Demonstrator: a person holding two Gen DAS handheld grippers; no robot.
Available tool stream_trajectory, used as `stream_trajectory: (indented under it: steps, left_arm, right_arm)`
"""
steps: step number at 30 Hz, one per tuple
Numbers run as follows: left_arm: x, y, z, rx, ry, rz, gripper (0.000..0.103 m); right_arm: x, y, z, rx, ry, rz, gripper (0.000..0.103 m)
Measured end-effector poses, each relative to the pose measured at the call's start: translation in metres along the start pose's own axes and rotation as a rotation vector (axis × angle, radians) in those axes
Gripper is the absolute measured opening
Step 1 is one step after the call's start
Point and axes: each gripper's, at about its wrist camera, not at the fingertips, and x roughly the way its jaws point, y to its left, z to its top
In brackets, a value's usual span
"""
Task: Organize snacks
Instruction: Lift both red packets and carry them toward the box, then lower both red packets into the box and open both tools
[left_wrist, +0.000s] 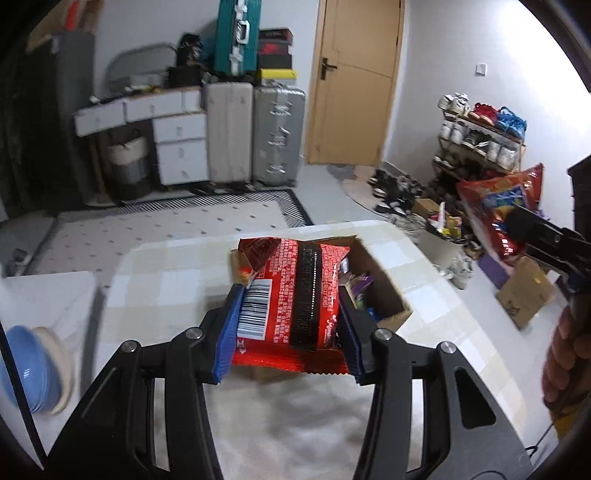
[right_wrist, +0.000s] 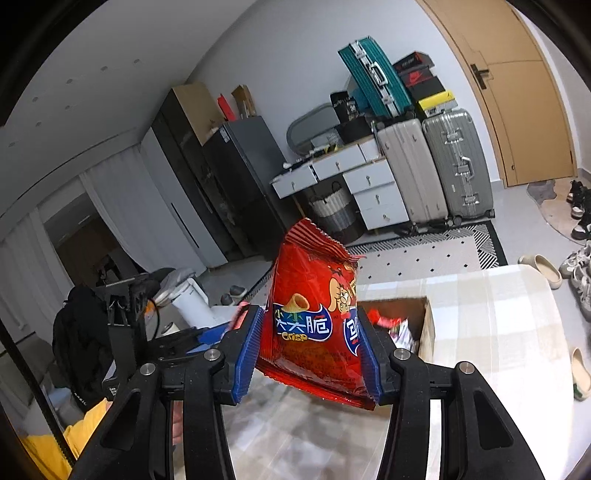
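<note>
My left gripper (left_wrist: 290, 314) is shut on a flat red snack packet (left_wrist: 291, 291) with a barcode, held above the table just in front of an open cardboard box (left_wrist: 384, 280). Several small snacks lie inside that box. My right gripper (right_wrist: 308, 343) is shut on a puffy red crisp bag (right_wrist: 314, 314) with a cartoon figure, held upright and tilted, above the table near the same cardboard box (right_wrist: 424, 332). In the left wrist view the crisp bag (left_wrist: 506, 206) and the right gripper's black body appear at the right edge, with a hand below.
A table with a pale checked cloth (left_wrist: 166, 288) carries the box. Stacked blue and beige bowls (left_wrist: 33, 369) sit at its left. Beyond are a patterned rug (left_wrist: 166, 229), suitcases (left_wrist: 255, 133), white drawers (left_wrist: 177, 147), a shoe rack (left_wrist: 480, 136) and a wooden door (left_wrist: 354, 81).
</note>
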Motion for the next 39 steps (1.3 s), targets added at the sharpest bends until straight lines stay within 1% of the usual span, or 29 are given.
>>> stream_trajectory:
  steps: [1, 3, 5, 7, 9, 12, 16, 21, 23, 29, 32, 36, 39]
  left_arm:
    - [0.012, 0.002, 0.008, -0.008, 0.018, -0.012, 0.045]
    - [0.037, 0.005, 0.021, -0.022, 0.039, -0.007, 0.045]
    - [0.065, 0.003, 0.033, 0.007, 0.065, 0.024, 0.045]
    - [0.083, -0.002, 0.04, 0.041, 0.075, 0.029, 0.045]
    - [0.099, -0.005, 0.045, 0.044, 0.077, 0.023, 0.045]
    - [0.125, -0.009, 0.05, 0.042, 0.101, 0.024, 0.045]
    - [0.149, -0.012, 0.048, 0.051, 0.12, 0.023, 0.045]
    - [0.174, -0.008, 0.047, 0.052, 0.148, 0.012, 0.045]
    - [0.182, -0.007, 0.045, 0.046, 0.161, 0.011, 0.045]
    - [0.198, -0.003, 0.043, 0.052, 0.182, 0.001, 0.045]
    - [0.191, -0.005, 0.041, 0.064, 0.169, 0.001, 0.045]
    - [0.184, 0.002, 0.041, 0.043, 0.157, -0.003, 0.045]
    - [0.175, 0.004, 0.035, 0.046, 0.153, 0.004, 0.045]
  right_arm:
    - [0.007, -0.004, 0.006, 0.005, 0.01, 0.004, 0.048]
    - [0.026, -0.012, 0.019, 0.001, 0.042, -0.003, 0.048]
    - [0.044, -0.019, 0.028, -0.003, 0.077, -0.013, 0.048]
    - [0.059, -0.025, 0.034, -0.018, 0.101, -0.021, 0.048]
    - [0.072, -0.027, 0.037, -0.044, 0.113, -0.017, 0.048]
    - [0.091, -0.032, 0.038, -0.065, 0.136, -0.023, 0.048]
    - [0.108, -0.046, 0.035, -0.035, 0.161, -0.059, 0.048]
    - [0.13, -0.063, 0.026, -0.015, 0.215, -0.092, 0.048]
    - [0.137, -0.069, 0.022, -0.008, 0.24, -0.111, 0.048]
    - [0.146, -0.077, 0.014, 0.015, 0.268, -0.103, 0.048]
    - [0.154, -0.08, 0.011, 0.032, 0.298, -0.091, 0.048]
    - [0.164, -0.083, 0.007, 0.051, 0.33, -0.081, 0.048]
    - [0.167, -0.081, 0.005, 0.05, 0.335, -0.074, 0.048]
